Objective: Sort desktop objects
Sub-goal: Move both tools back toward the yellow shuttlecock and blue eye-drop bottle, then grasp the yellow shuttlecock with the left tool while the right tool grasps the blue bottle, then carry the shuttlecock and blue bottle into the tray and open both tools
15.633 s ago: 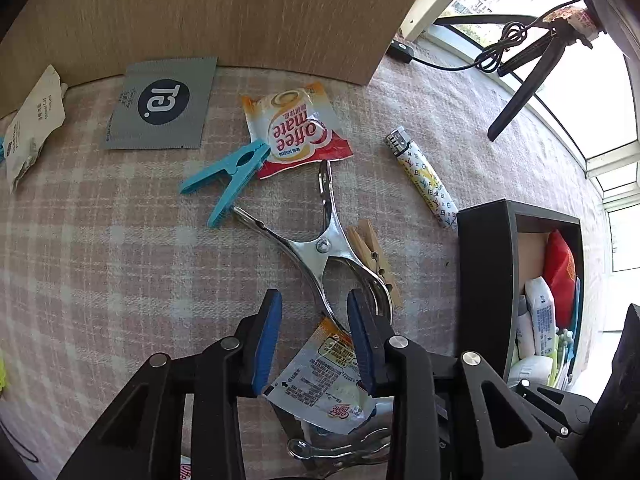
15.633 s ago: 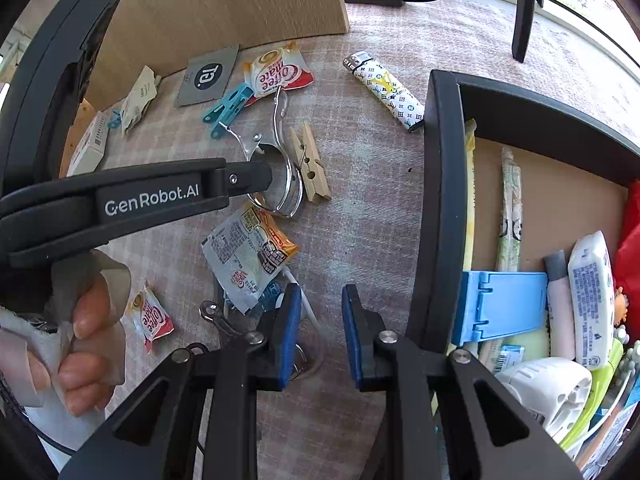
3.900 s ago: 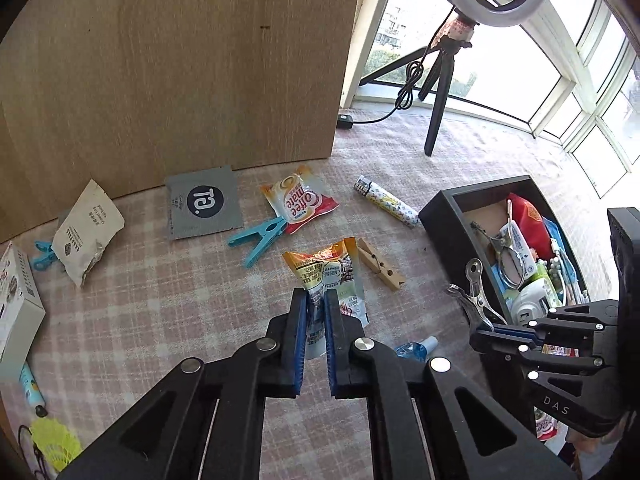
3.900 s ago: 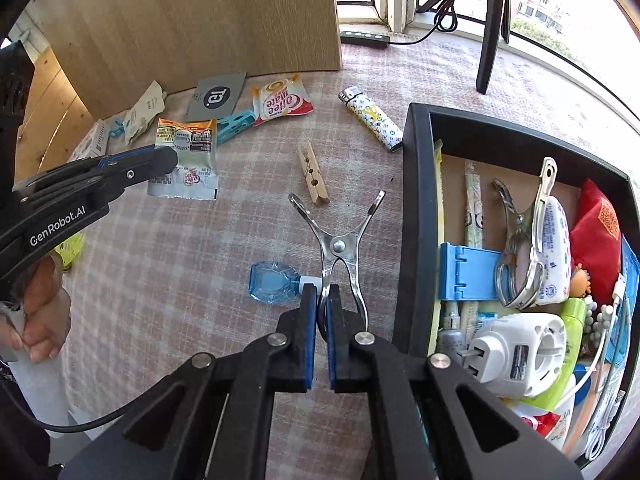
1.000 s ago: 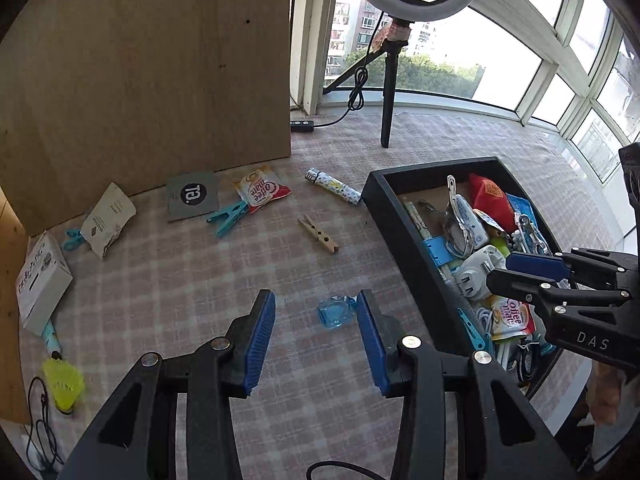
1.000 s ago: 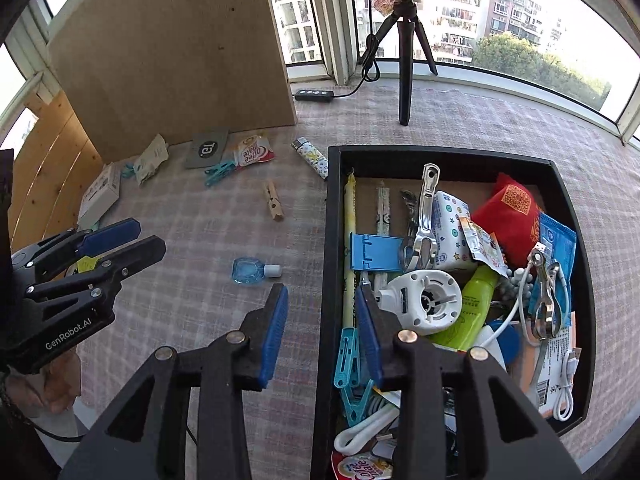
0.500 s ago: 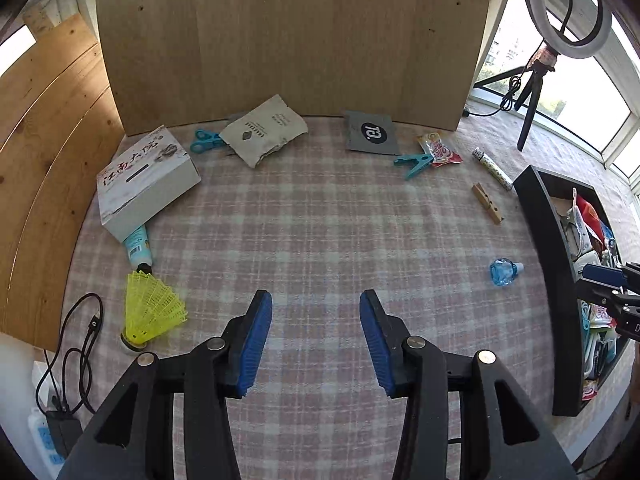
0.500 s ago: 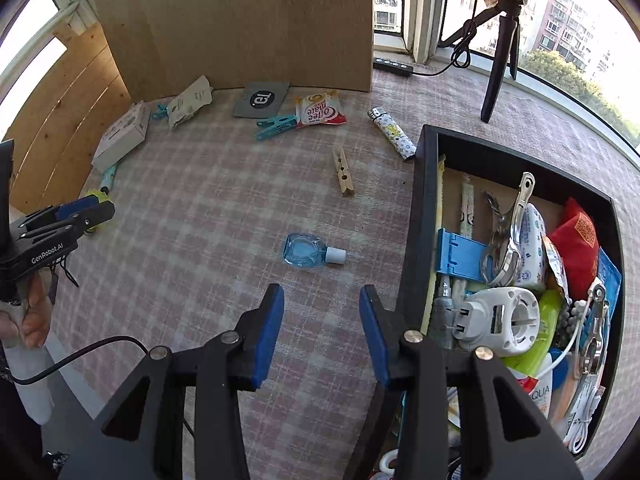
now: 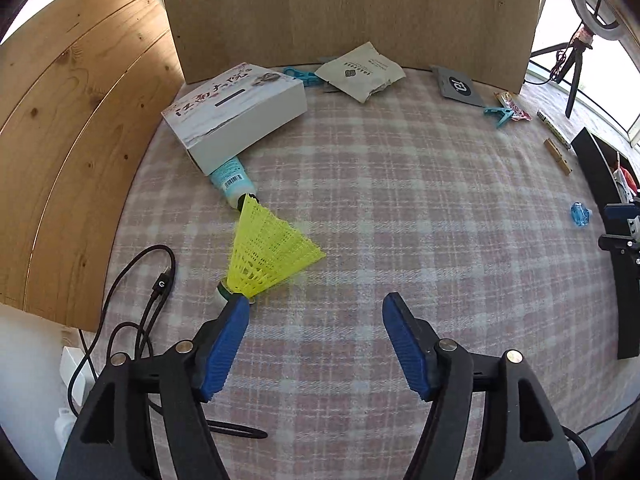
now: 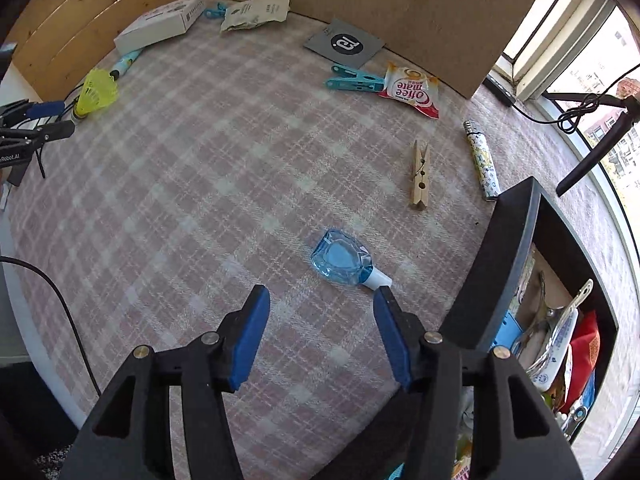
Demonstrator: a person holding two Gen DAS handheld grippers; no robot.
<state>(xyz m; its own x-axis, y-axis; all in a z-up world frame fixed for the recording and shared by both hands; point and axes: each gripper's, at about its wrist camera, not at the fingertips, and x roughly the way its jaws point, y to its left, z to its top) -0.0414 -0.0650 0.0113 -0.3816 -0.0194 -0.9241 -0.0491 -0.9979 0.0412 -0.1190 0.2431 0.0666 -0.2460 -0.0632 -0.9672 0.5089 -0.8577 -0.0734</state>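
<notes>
My left gripper is open and empty, low over the checked cloth. A yellow shuttlecock lies just ahead of its left finger, cork end close to the fingertip; it also shows in the right wrist view. My right gripper is open and empty, just behind a small blue bottle with a white cap; the bottle also shows in the left wrist view. The black storage box full of items stands at the right.
A white carton lies on a pale blue tube. A paper pouch, grey card, blue clip, coffee sachet, wooden peg and lighter lie on the cloth. A black cable runs at the left edge.
Both grippers have dropped lower. The left has closed in on the shuttlecock, the right on the blue bottle. Both stay open.
</notes>
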